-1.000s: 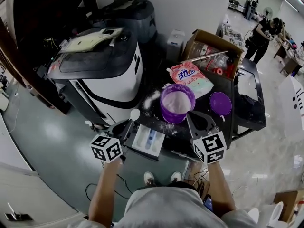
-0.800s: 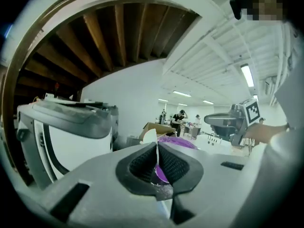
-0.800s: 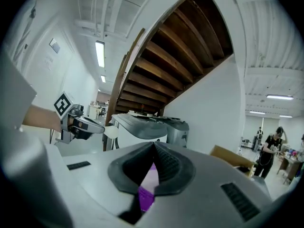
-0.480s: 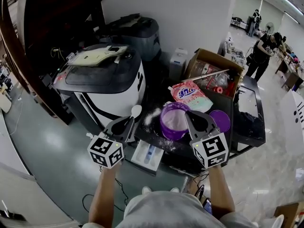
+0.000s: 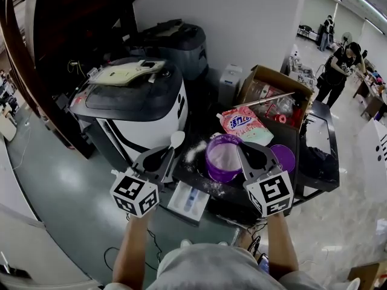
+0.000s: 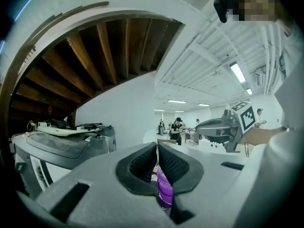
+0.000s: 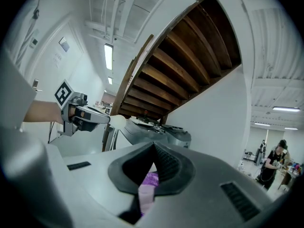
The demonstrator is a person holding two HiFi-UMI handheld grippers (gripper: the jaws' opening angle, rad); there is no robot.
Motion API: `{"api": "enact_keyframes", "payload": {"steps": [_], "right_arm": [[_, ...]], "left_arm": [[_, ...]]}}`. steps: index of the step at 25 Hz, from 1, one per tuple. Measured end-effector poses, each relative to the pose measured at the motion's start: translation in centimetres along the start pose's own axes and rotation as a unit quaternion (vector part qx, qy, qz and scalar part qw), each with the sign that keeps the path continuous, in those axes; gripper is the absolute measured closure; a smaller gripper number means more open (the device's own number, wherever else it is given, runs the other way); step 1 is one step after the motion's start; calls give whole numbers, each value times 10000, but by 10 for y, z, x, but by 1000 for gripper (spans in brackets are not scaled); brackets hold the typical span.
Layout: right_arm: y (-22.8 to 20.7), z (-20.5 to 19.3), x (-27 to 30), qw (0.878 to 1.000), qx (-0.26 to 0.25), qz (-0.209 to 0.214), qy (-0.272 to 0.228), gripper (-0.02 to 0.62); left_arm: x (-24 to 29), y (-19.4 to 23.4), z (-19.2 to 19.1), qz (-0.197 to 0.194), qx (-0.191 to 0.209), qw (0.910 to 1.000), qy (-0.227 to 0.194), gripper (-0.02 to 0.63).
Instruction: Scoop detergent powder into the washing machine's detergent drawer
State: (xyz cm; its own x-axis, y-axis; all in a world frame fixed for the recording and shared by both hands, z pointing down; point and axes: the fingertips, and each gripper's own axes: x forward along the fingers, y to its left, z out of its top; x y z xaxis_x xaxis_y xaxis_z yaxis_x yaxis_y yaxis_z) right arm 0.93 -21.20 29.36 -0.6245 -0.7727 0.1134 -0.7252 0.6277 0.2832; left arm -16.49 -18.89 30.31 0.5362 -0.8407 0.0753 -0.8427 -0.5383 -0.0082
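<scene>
Clenching spoon (image 5: 176, 139) in left gripper (image 5: 169, 153), bowl pointing forward, with right gripper (image 5: 242, 147) closed on nothing. Just below left tips, drawer (image 5: 188, 199); rightward, tub (image 5: 215, 173).

No print reads clearly; the pink detergent bag (image 5: 245, 125), right of centre, bears blue characters too small to make out.

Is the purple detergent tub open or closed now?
Open: the purple tub shows white powder inside, and its purple lid lies beside it.
</scene>
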Motion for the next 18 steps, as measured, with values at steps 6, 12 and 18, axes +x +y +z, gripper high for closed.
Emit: {"api": "enact_keyframes", "payload": {"steps": [6,12,18], "right_arm": [[-5,-7,1,9999,45,-117,56,600],[-5,-7,-1,9999,45,-116,54,600],[-2,-7,-2,10000,35,-66,35,600]], "left_arm": [[-1,1,-1,21,64,10000,5,591],[-2,-2,2,16,246,9997,52,591],[-3,-3,3,-12,346,9994,95,591]]}}
